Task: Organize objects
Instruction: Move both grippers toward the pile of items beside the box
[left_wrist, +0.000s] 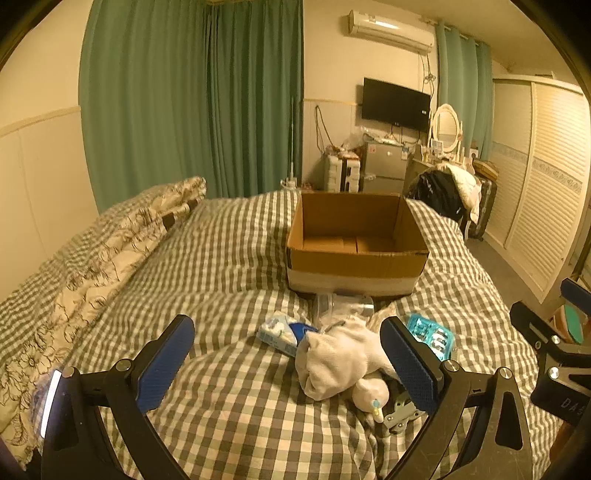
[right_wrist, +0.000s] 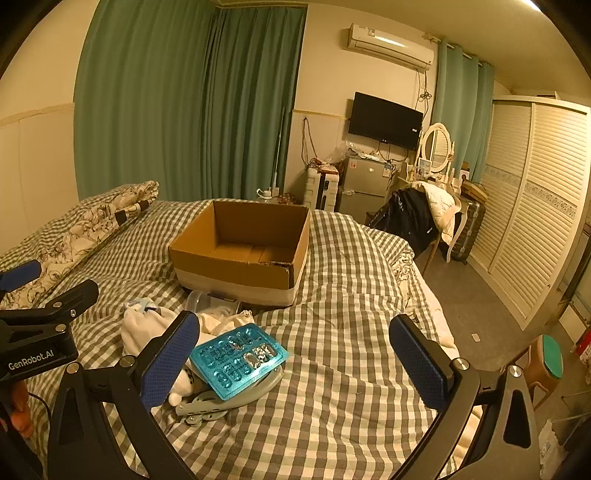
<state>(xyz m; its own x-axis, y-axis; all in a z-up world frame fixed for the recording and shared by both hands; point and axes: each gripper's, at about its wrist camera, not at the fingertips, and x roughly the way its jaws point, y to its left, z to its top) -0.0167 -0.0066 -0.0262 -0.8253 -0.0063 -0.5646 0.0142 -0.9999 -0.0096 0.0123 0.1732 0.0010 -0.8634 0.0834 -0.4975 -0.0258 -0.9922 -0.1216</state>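
left claw (left_wrist: 286, 363) wide, empty | right claw (right_wrist: 291, 363) wide, empty | blister pack (right_wrist: 238, 360) atop clutter mid-bed, before empty cardboard box (right_wrist: 240, 254) | likely light, thin, slick: pinch its free edge gently

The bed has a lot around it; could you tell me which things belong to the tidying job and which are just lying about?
For the job:
cardboard box
blister pack
white cloth
tissue packet
clear container
grey clip

Just lying about:
floral quilt
television
stool
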